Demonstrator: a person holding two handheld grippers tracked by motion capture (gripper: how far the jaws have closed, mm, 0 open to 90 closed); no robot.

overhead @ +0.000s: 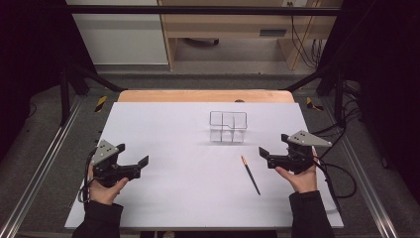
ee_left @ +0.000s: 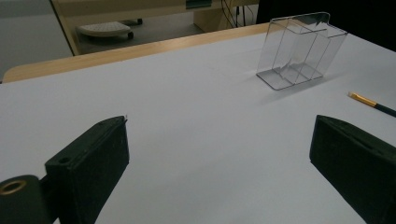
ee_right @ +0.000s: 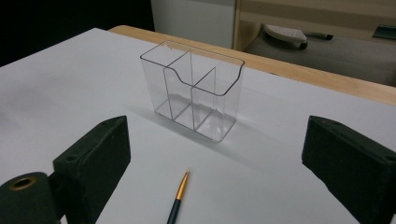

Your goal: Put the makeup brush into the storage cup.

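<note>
Table (overhead: 163,198): white sheet over wood top, wood edge showing at far side. Both claws sit over its near half, one per side.
Left claw (overhead: 134,154): held in left hand (overhead: 105,189) w/ dark sleeve, near the sheet's left edge. Jaws spread wide, nothing btwn them, just bare sheet. Grey 3-cornered plate on top. In the left gripper view (ee_left: 219,140) jaws stand far apart at the bottom corners.
Right claw (overhead: 273,147): held in right hand (overhead: 299,179), near the sheet's right edge. Jaws also wide apart, holding nothing. In the right gripper view (ee_right: 212,144) both jaws frame the organizer.
Organizer (overhead: 228,127): clear plastic, upright, w/ inner dividers. Ahead of both claws, farther up the table, closer to the right claw than the left. Well apart from each. In the right gripper view (ee_right: 196,95) it is straight ahead, beyond the jaw tips. In the left gripper view (ee_left: 299,51) it is ahead and off to the right.
Pencil (overhead: 250,174): dark body, gold band at the far end, lying flat on the sheet. Just inboard of the right claw, near its jaw tips, not touching. Well apart from the left claw. In the right gripper view (ee_right: 177,198) it lies btwn the jaws, low down, pointing toward the organizer, clear of it. In the left gripper view (ee_left: 371,102) its gold end shows at right, beyond the right-hand jaw.
</note>
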